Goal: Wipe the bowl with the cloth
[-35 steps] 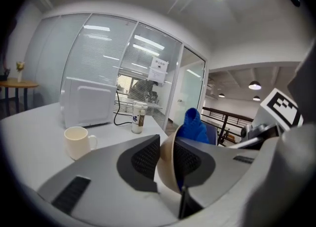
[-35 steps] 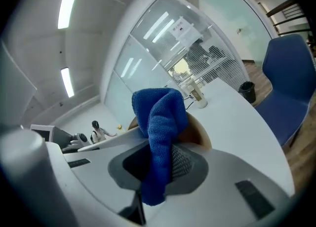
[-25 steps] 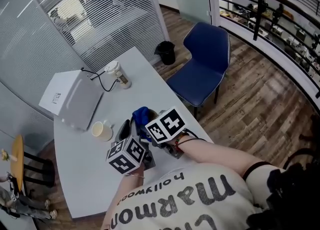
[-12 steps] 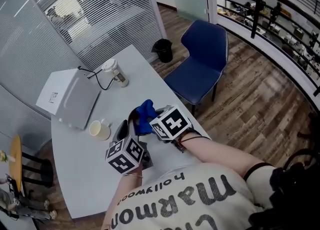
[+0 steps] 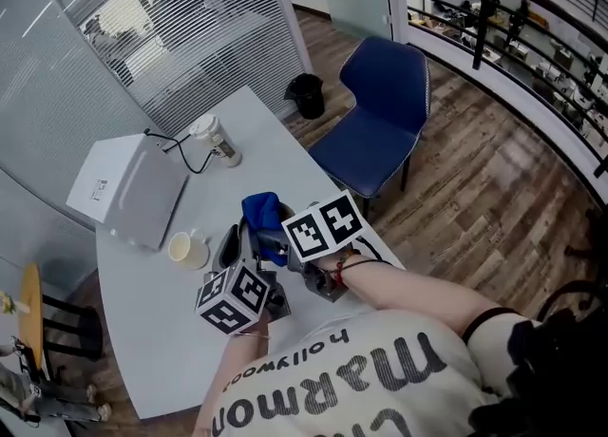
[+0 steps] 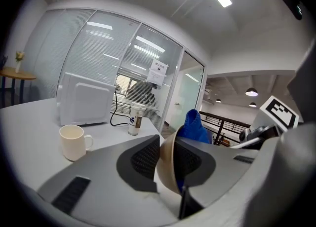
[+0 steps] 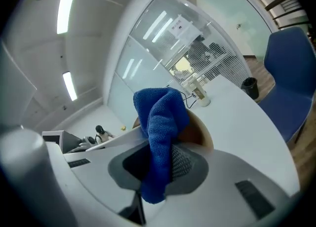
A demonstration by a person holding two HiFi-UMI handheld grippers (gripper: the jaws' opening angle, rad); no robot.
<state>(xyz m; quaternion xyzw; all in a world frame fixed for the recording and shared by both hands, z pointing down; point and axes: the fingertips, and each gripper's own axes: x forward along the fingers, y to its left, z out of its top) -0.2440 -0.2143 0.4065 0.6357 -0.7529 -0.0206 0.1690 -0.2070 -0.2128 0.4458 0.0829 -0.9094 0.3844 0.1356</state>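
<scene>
Your L gripper [image 6: 169, 160] is clamped on the bowl [image 6: 167, 179]: one pad on the tan outside, the other inside, wall pinched btwn them. The bowl is up on edge, off the table [image 5: 152, 350], over its near end close to the right edge. Your R gripper [image 7: 159, 169] is closed on the cloth [image 7: 160, 117], which is blue and bunched, w/ a tail hanging below the pads and the bulk rising above them.

Head view: the marker cubes [image 5: 323, 226] cover both sets of jaws, so no grip can be read there. You only get the cloth's top poking out beyond them. What that view adds is layout. The box [image 5: 128, 188] is at the far left corner. The cup [image 5: 211, 138] w/ lid is just beside it toward the far corner, w/ a cable [image 5: 180, 150] btwn them. The mug [image 5: 188, 250] is nearer you, toward the left edge and apart from the bowl. The chair [image 5: 380, 112] stands off the right edge, and the bin [image 5: 306, 95] is on the floor past the far corner.

L gripper view: mostly the bowl's outside, w/ the cloth rising behind its rim and some blue showing on the hollow side. Mug, box and cup sit behind on the left.

R gripper view: the opposite face, i.e. the bowl's brown inside right behind the cloth. Can't tell whether the cloth presses on it.
</scene>
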